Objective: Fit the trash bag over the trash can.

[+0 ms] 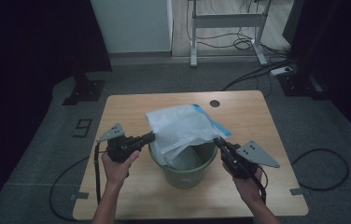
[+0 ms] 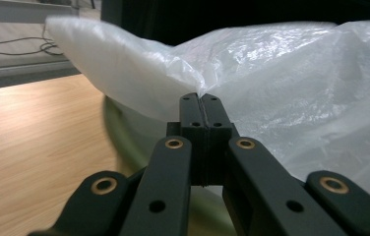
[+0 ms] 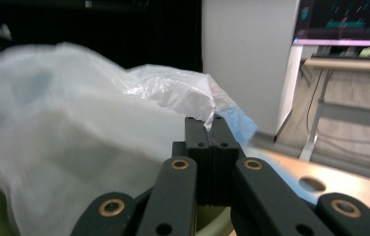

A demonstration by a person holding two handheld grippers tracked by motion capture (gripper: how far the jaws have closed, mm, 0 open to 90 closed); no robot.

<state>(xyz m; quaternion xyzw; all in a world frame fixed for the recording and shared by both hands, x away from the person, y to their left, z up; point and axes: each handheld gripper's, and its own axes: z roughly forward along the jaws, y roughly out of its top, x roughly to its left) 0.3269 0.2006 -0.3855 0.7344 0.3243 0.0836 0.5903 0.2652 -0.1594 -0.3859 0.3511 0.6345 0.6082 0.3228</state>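
A green bucket [image 1: 185, 170] stands in the middle of the wooden table [image 1: 131, 107]. A translucent white plastic bag [image 1: 180, 126] lies over its mouth and hangs partly inside, with a blue strip [image 1: 220, 126] along its far right edge. My left gripper [image 1: 152, 136] is at the bucket's left rim, shut on the bag's edge. In the left gripper view the jaws [image 2: 201, 98] pinch the film of the bag [image 2: 296, 73]. My right gripper [image 1: 217, 140] is at the right rim, shut on the bag's other edge. The right gripper view shows the gripper [image 3: 211, 120] nipping a thin fold of the bag [image 3: 75, 123].
A round cable hole [image 1: 214, 103] sits near the table's far edge. Cables [image 1: 323, 163] run over the grey floor right of the table. A white desk frame [image 1: 227, 21] and black stand bases [image 1: 84, 91] stand behind. The table's edges lie close beside both hands.
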